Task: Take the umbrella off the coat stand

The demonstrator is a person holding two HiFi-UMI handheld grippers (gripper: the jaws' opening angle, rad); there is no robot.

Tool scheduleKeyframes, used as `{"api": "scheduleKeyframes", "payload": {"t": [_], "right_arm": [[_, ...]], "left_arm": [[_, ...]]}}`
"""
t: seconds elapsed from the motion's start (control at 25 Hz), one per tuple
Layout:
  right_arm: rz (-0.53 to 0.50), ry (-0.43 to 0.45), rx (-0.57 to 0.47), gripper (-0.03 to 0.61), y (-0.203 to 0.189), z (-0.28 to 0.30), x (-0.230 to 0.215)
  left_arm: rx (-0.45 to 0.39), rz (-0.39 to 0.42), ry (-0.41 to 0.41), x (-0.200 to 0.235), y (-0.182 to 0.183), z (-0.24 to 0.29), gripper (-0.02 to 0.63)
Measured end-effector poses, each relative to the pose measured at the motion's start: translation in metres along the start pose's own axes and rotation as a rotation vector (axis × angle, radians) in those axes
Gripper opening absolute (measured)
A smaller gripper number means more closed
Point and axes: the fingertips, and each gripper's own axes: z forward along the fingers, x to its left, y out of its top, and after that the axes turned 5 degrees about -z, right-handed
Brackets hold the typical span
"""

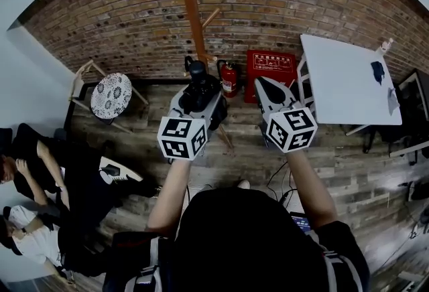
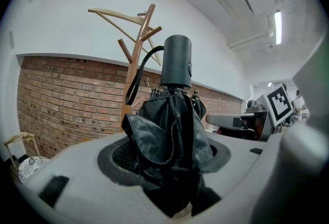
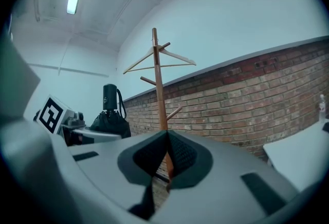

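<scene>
L gripper (image 1: 199, 85) clamped on umbrella (image 2: 172, 135); R gripper (image 1: 265, 86) closed, empty; both held out front, side by side, level.

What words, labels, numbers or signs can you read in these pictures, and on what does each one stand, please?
Nothing can be read well enough to quote.
Red fire-equipment box: a row of white characters near its top, too small to read.
Fire extinguisher: no print can be made out.
Left marker cube and right marker cube: black-and-white square patterns only, no letters.
</scene>
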Motion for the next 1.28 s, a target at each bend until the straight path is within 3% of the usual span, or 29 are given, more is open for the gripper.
{"api": "scheduleKeyframes", "payload": {"t": [0.64,1.28], "right_arm": [[-0.011,-0.047,-0.022,0.028,0.008,-0.004,0.054],[-0.03,-0.089,-0.016,0.028,0.007,-0.003,0.069]], "left_arm": [[0.005,0.008,-0.069,0.016,0.002,-0.04,0.276],[0.004,-0.007,-0.116,0.029,0.001,-0.046,0.276]]}}
